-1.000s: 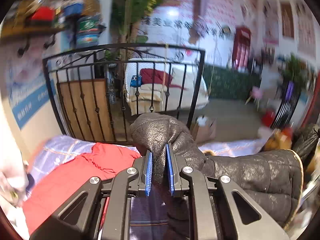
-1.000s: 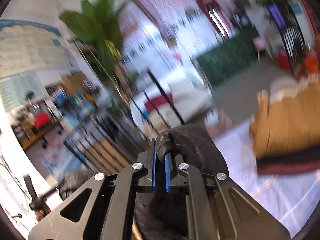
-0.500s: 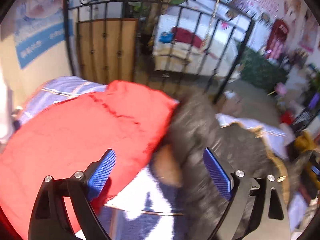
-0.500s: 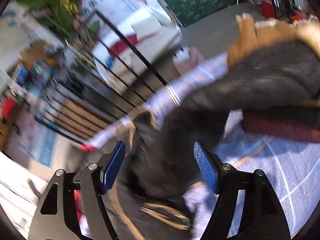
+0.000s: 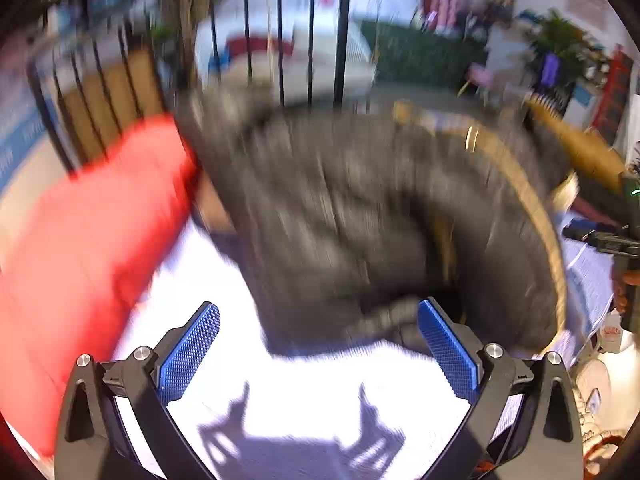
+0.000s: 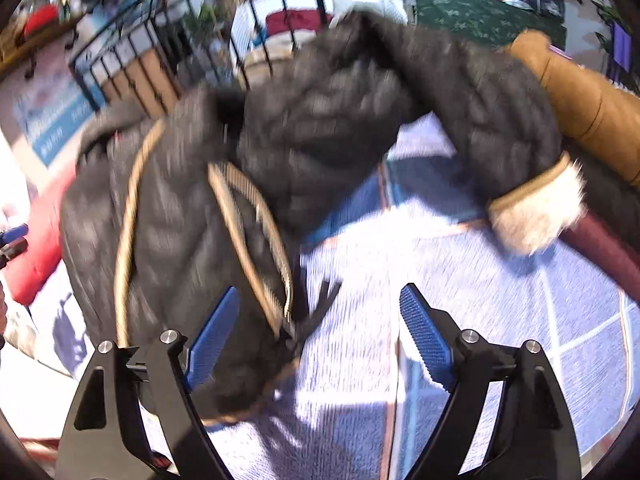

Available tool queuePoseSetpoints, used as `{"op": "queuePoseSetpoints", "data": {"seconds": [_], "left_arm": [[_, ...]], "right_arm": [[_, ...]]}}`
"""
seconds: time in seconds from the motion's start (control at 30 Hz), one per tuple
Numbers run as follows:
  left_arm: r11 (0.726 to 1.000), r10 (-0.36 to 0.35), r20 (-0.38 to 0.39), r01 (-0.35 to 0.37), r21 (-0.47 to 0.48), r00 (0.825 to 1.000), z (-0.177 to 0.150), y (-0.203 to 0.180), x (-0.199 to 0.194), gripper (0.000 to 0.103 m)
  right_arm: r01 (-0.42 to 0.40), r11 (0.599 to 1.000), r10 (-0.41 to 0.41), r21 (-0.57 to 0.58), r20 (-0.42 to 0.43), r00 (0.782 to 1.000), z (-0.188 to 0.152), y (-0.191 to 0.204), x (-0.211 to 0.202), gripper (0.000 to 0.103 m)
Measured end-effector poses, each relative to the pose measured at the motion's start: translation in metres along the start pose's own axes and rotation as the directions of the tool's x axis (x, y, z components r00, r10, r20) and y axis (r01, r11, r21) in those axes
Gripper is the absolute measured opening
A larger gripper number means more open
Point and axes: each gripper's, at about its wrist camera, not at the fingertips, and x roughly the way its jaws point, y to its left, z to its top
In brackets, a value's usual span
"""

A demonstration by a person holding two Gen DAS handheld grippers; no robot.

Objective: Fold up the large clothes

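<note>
A black quilted padded jacket with tan trim (image 6: pixel 328 128) lies crumpled on a pale blue checked bed sheet (image 6: pixel 500 312), at twelve o'clock from both grippers. The left gripper (image 5: pixel 319 354) and right gripper (image 6: pixel 319 330) are spread wide, grasping nothing. A red garment (image 5: pixel 88 240) lies at nine o'clock in the left view.

One black quilted puffer jacket (image 6: pixel 328 120); one red padded garment (image 5: pixel 92 240); one tan quilted coat (image 6: pixel 580 96); two blue-padded grippers (image 5: pixel 318 356) (image 6: pixel 320 340).
</note>
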Motion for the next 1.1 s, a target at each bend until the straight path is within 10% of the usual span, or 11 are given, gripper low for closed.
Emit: {"op": "queuePoseSetpoints", "data": {"seconds": [0.27,0.37,0.53,0.63,0.77,1.03,1.07,1.1], "left_arm": [[0.956,-0.233,-0.081,0.213,-0.201,0.969,-0.001,-0.040,0.068,0.097],[0.989,-0.081,-0.093,0.068,-0.128,0.992,0.009,-0.064,0.085,0.097],[0.986,-0.032,-0.069,0.020,-0.168,0.997,0.010,-0.060,0.097,0.093],[0.984,-0.025,-0.078,0.011,-0.177,0.997,0.013,-0.051,0.086,0.064],[0.934,-0.119,-0.052,0.094,-0.344,0.992,0.018,-0.004,0.049,0.000],[0.981,-0.003,0.129,0.028,-0.190,0.992,0.050,0.033,-0.071,0.005],[0.985,-0.005,0.140,0.028,-0.167,0.990,0.051,0.032,-0.078,0.028],[0.991,-0.004,0.151,0.025,-0.133,0.989,0.048,0.026,-0.084,0.078]], "right_arm": [[-0.086,0.994,0.087,0.068,-0.015,0.996,-0.020,0.024,0.044,0.082],[-0.110,0.989,0.112,0.096,-0.014,0.994,-0.024,0.034,0.056,0.074],[-0.137,0.982,0.140,0.130,-0.015,0.990,-0.032,0.043,0.059,0.033],[-0.136,0.986,0.136,0.098,0.001,0.991,-0.036,0.043,0.043,0.023],[-0.193,0.973,0.187,0.126,0.064,0.980,-0.035,0.035,-0.002,0.018],[-0.399,0.913,0.370,0.080,0.248,0.895,-0.001,0.038,-0.150,0.015],[-0.426,0.900,0.391,0.090,0.264,0.882,0.007,0.042,-0.158,0.015],[-0.471,0.876,0.426,0.103,0.292,0.856,0.012,0.041,-0.171,0.015]]}}
